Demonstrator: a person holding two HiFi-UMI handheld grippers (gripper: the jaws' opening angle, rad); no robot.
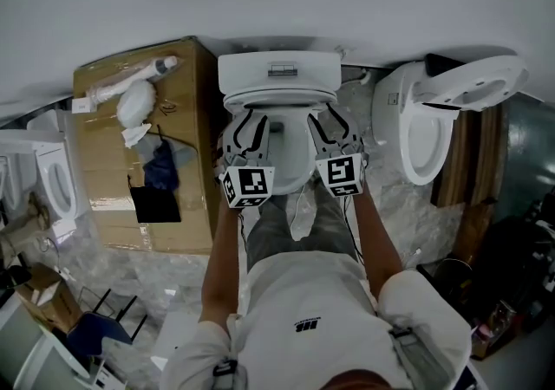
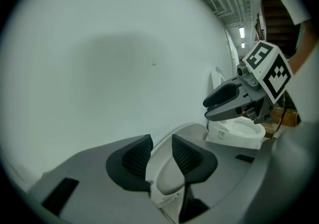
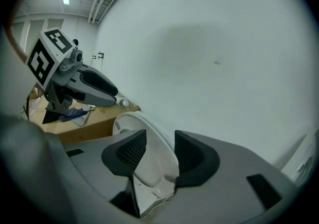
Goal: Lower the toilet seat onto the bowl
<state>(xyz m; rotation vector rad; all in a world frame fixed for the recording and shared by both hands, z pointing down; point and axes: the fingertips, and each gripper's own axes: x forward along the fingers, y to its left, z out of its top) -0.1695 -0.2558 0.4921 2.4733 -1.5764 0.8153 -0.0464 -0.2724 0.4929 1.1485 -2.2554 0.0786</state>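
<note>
A white toilet stands against the wall, its tank [image 1: 278, 73] at the top middle of the head view. The white toilet seat [image 1: 293, 147] lies between my two grippers; from above I cannot separate it from the bowl. My left gripper [image 1: 246, 121] is shut on the seat's left rim, which shows as a white edge [image 2: 167, 180] between the dark ribbed pads of the left gripper [image 2: 160, 144]. My right gripper [image 1: 335, 120] is shut on the right rim; the seat [image 3: 149, 166] runs between the right gripper's [image 3: 160, 141] pads. Each gripper view shows the other gripper across the seat.
A large cardboard box [image 1: 104, 206] with a white tube, rags and a dark cloth stands left of the toilet. A second toilet [image 1: 425, 133] with its lid raised stands at the right. The white wall is right behind the tank. The person's legs stand before the bowl.
</note>
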